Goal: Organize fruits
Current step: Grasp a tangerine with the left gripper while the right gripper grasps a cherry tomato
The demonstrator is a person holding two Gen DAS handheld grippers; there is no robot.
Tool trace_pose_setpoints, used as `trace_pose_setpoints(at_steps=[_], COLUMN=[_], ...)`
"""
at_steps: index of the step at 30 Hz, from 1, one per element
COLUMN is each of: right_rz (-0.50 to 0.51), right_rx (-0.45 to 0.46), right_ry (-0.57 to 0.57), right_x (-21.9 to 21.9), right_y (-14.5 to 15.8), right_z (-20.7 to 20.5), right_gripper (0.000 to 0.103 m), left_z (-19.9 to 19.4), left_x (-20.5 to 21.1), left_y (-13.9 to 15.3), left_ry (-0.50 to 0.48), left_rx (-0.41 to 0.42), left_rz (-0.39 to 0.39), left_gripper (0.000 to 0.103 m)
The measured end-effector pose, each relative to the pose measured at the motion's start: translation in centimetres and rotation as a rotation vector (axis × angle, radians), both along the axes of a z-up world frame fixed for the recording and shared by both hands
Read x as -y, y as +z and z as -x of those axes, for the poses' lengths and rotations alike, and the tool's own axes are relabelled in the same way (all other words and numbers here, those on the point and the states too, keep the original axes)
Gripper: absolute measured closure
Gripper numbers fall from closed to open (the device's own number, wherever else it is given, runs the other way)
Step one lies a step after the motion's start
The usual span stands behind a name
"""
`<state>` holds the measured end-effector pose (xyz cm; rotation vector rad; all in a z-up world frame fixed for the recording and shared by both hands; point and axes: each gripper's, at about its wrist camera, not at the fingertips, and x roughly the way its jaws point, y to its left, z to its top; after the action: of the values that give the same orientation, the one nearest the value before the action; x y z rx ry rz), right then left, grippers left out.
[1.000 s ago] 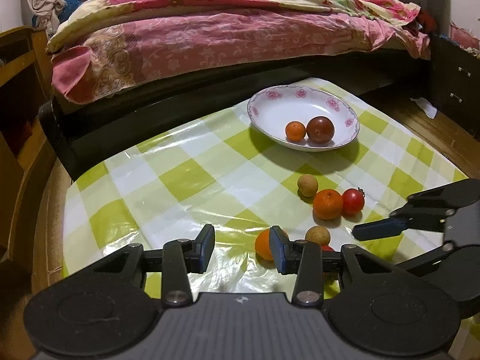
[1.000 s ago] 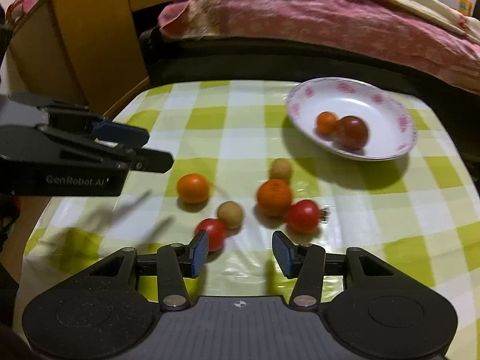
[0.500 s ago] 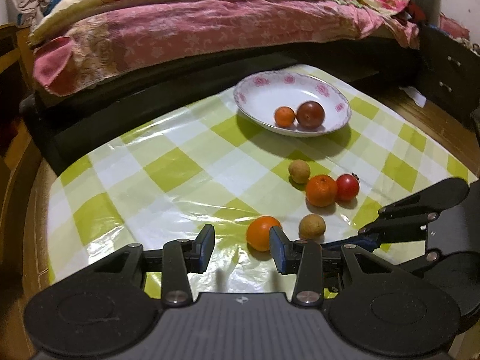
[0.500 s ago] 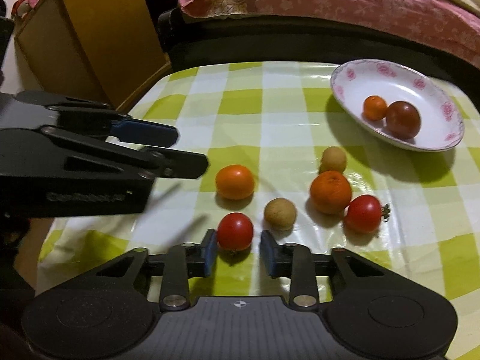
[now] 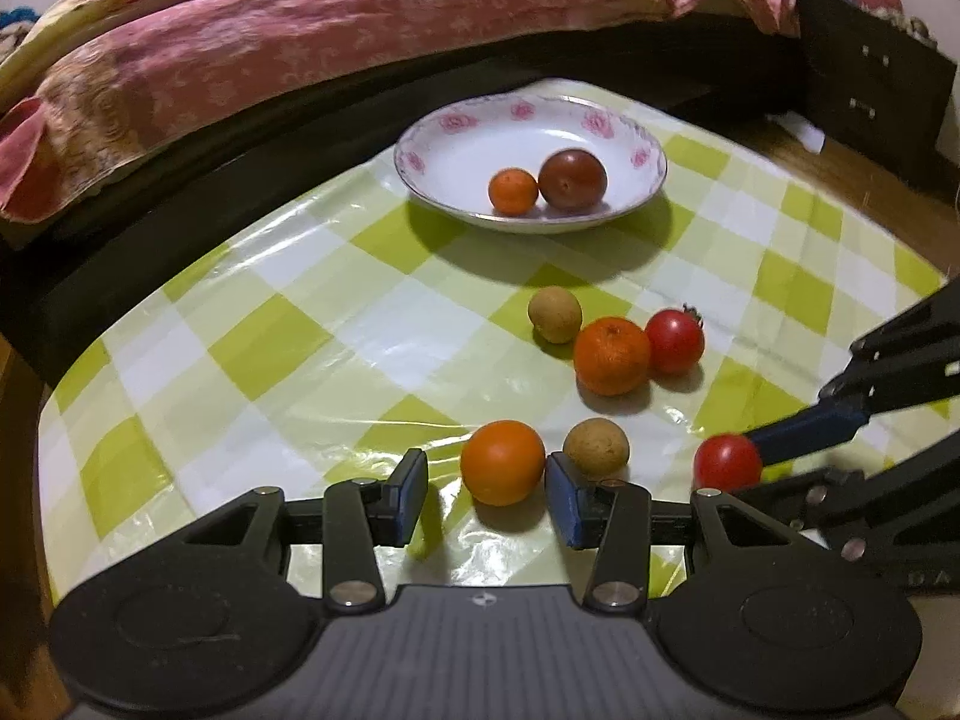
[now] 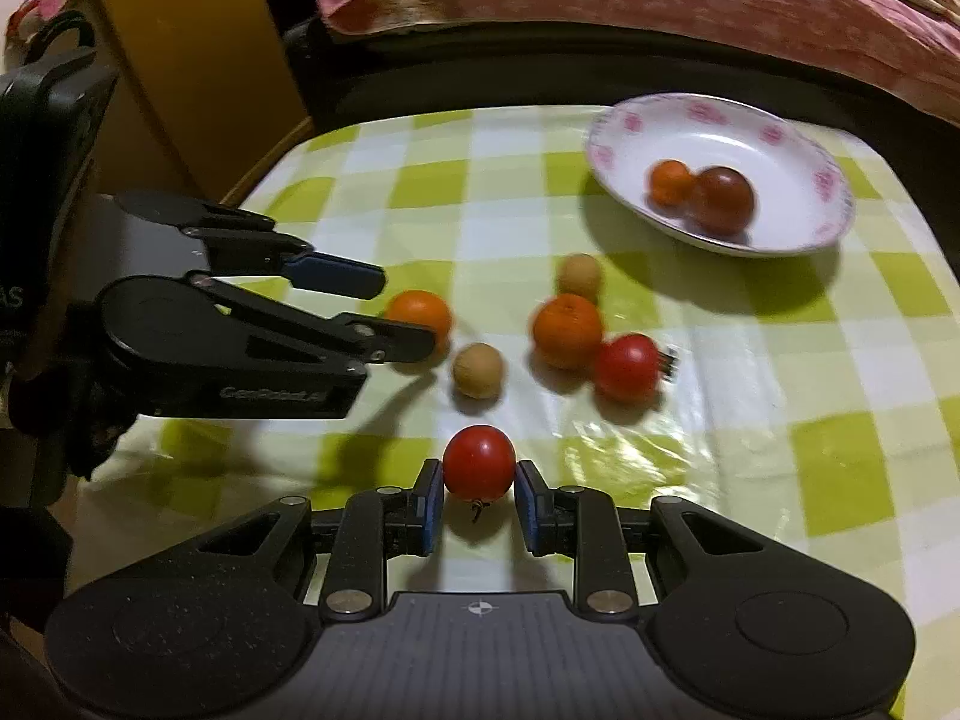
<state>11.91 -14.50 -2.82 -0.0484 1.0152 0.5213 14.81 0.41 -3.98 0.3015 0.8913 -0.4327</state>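
Bedroom with a low table beside a bed

A green-and-white checked tablecloth (image 5: pixel 288 336) covers the table. Behind it stands a bed (image 5: pixel 360 30) with pink floral bedding, a dark drawer cabinet (image 5: pixel 876 90) and wooden furniture (image 6: pixel 198 60).

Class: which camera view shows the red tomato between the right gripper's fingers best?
The right wrist view: the red tomato sits centred and whole between the right gripper pads. The left wrist view shows it only near the edge, partly hidden by the gripper's finger.

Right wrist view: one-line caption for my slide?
Right gripper closes on a tomato; left gripper straddles an orange.
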Motion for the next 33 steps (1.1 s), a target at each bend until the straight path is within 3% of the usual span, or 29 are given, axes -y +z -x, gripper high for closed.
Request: trace_pose_setpoints(at_steps=[8, 33], right_rz=[0.005, -0.012], right_rx=[0.013, 0.049], right_ry=[-0.002, 0.011], right_x=[0.7, 0.5], right_y=[-0.7, -1.2], right_z=[-0.5, -1.2], right_gripper=[0.081, 0.079], left_z=[-0.4, 0.9], left_x=[0.0, -0.4], left_y=[-0.3, -0.4], left_ry=[0.015, 0.054], left_rx=[-0.015, 0.000], left_rz=[0.017, 0.014], left_gripper=[0.066, 0.066])
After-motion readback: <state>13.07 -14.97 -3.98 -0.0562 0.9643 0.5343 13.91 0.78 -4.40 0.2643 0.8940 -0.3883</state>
